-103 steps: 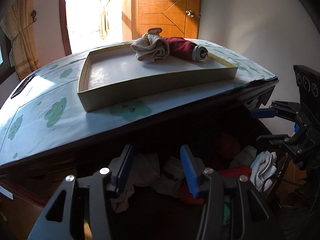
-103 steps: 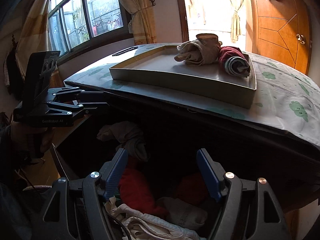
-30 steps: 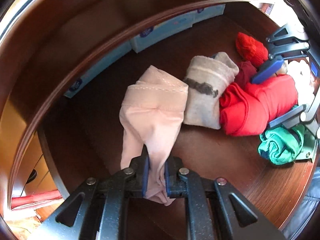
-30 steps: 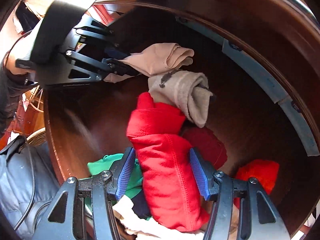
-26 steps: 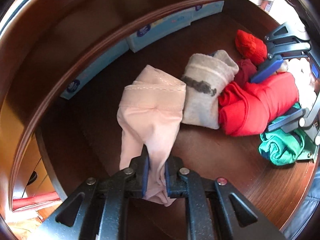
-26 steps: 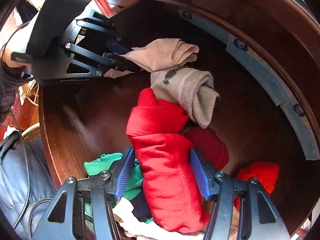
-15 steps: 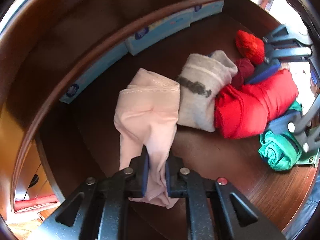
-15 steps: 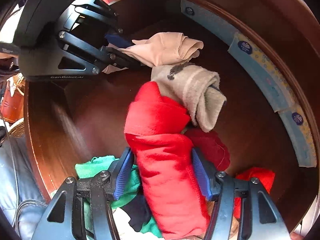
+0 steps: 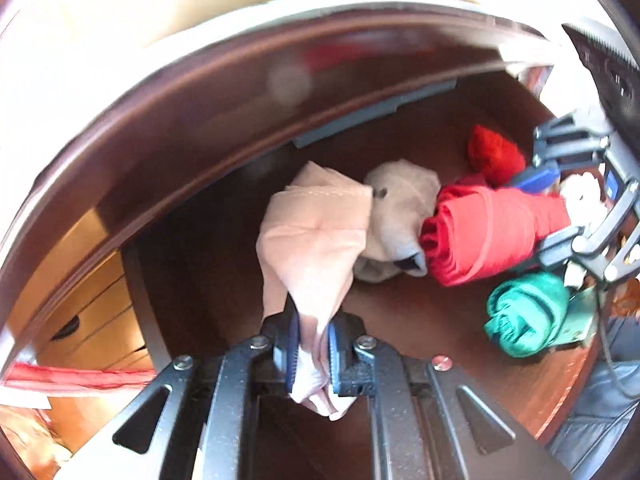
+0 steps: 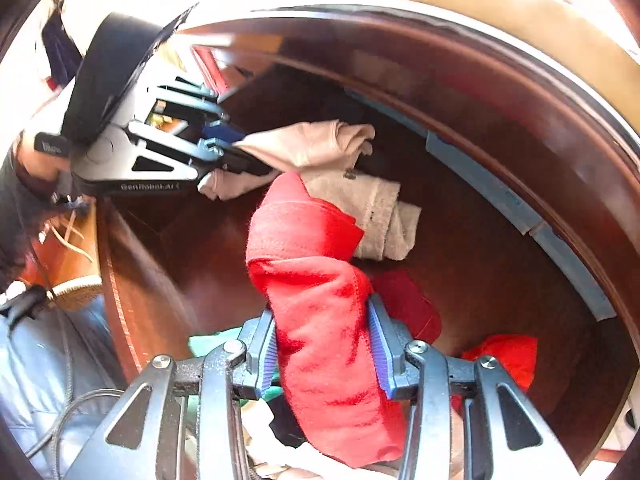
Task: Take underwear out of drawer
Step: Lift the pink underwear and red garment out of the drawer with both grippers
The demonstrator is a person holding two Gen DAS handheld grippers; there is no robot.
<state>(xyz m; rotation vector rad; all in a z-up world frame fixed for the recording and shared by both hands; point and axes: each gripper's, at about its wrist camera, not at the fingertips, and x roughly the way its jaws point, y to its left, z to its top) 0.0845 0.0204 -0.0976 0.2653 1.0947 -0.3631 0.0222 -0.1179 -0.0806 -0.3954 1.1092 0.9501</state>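
Note:
Inside the wooden drawer (image 9: 404, 312), my left gripper (image 9: 312, 340) is shut on a pale pink pair of underwear (image 9: 316, 236), which hangs from the pads clear of the drawer floor. The right wrist view shows that gripper (image 10: 236, 148) at upper left, holding the pink cloth (image 10: 312, 144). My right gripper (image 10: 324, 344) is closing on a rolled red pair of underwear (image 10: 320, 280), and its blue pads press both sides of the roll. In the left wrist view the right gripper (image 9: 546, 212) is at the right, around the red roll (image 9: 488, 224).
A grey rolled piece (image 9: 400, 208) lies between the pink and red ones. A green roll (image 9: 528, 312), a small red bundle (image 9: 494, 154) and a dark red piece (image 10: 404, 304) also lie in the drawer. The cabinet's dark front edge (image 10: 520, 92) arches overhead. A person's hand (image 10: 36, 160) is at left.
The right jaws have narrowed onto the red roll and lifted its end. The left gripper has risen with the pink underwear, and the bright cabinet top has come into view.

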